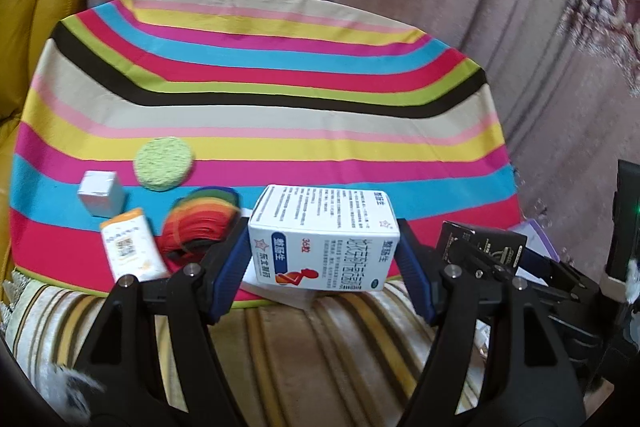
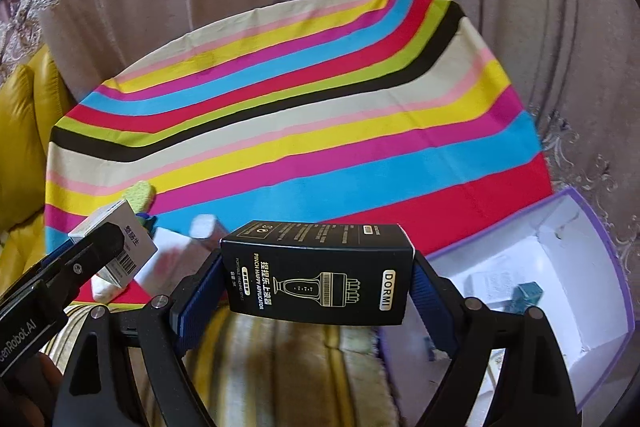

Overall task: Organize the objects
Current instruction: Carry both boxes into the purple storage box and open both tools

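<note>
While the left gripper (image 1: pixel 324 251) pinches the white medicine box (image 1: pixel 323 237) across its width, blue pads flat against both side walls, the left wrist view shows the box's long axis running across the jaws, lifted clear of the striped cloth (image 1: pixel 260 99). Ahead and to its left lie a small white cube box (image 1: pixel 100 193), a green round sponge (image 1: pixel 164 163), an orange-and-white packet (image 1: pixel 130 251) and a rainbow coaster (image 1: pixel 202 221).

From the right wrist view, the right gripper (image 2: pixel 318 275) clamps the black DORMI box (image 2: pixel 318 273) the same way, long axis crosswise between the pads. An open purple-rimmed box (image 2: pixel 600 267) sits just to its right, near and slightly ahead, so the right hand looks nearer to it; the left gripper's load hangs off to the left.
</note>
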